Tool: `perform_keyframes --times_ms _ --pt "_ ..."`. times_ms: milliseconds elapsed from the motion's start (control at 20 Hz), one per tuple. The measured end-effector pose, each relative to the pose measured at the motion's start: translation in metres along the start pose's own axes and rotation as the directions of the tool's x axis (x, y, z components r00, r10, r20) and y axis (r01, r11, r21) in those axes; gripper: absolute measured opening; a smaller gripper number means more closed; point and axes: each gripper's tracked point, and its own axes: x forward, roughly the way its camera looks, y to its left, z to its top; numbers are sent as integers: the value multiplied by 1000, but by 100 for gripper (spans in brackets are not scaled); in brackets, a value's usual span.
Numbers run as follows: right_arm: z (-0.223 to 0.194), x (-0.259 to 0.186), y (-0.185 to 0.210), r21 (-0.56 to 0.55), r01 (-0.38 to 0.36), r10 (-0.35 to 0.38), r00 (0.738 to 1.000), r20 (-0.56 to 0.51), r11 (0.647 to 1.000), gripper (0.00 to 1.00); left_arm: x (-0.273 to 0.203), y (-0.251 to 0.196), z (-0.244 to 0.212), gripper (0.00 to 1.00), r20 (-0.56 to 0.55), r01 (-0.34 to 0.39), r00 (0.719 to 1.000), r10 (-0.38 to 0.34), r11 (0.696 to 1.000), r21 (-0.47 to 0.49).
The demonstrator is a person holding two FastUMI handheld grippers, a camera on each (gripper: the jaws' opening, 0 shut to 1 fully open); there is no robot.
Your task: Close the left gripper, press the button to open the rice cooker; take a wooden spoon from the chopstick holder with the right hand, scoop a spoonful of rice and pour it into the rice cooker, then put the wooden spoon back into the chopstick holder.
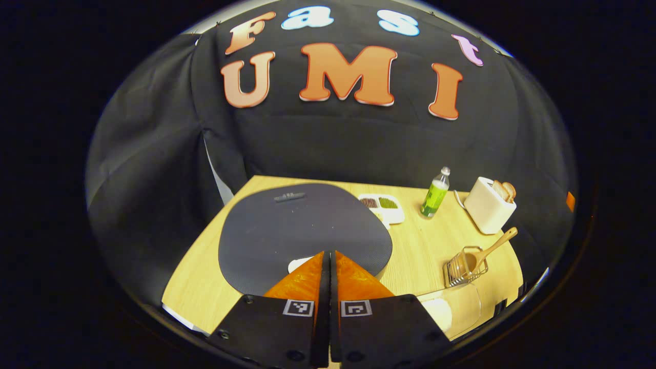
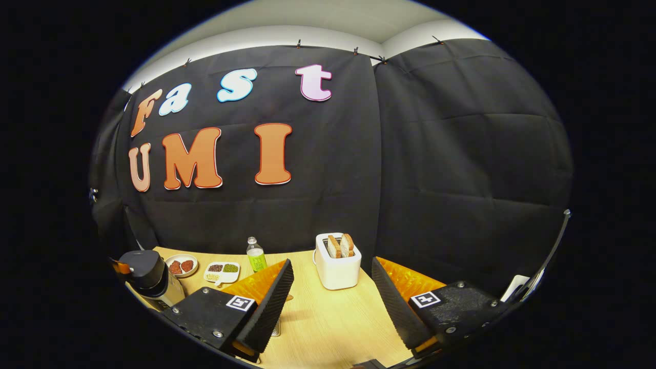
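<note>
Two toast slices [image 2: 340,245] fill toaster [image 2: 336,266] beside bottle [image 2: 255,255].

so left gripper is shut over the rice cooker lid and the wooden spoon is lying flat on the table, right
Not quite. The left gripper is shut over the rice cooker lid, but the wooden spoon is not flat on the table: the left gripper view shows it standing tilted in the wire chopstick holder, handle pointing up.
</note>
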Motion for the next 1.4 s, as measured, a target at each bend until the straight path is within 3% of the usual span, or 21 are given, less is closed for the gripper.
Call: perform_keyframes --times_ms 200,350,700,750,900,1000,1100,1150,1250,1400 --pt "-6 6 5 33 -20 20 1000 -10 999 95 -42 6 77 5 176 3 984 1 1000 -28" --pt "-15 16 18 72 -51 54 998 -34 996 95 -64 11 94 5 236 21 972 -5 997 -69" --pt "-54 48 57 160 -116 135 984 -113 980 95 -99 45 105 5 328 -65 940 89 995 -82" --pt "-60 53 63 168 -122 144 981 -127 978 95 -106 50 109 17 340 -86 934 110 993 -85" --pt "-79 64 76 185 -132 162 974 -158 974 95 -120 71 113 35 368 -143 915 166 986 -88" --pt "-93 73 83 189 -132 167 969 -182 973 95 -130 80 119 36 390 -165 900 195 980 -110" --pt "-108 80 85 186 -128 166 964 -210 974 95 -138 86 121 55 407 -178 888 215 976 -128" --pt "-114 82 86 190 -131 172 961 -218 973 95 -138 94 125 55 416 -188 881 226 973 -132" --pt "-124 88 92 206 -133 181 955 -235 970 95 -145 95 123 80 430 -202 872 235 972 -122" --pt "-143 96 101 207 -135 190 942 -277 969 95 -152 108 122 86 437 -257 852 287 958 -128"
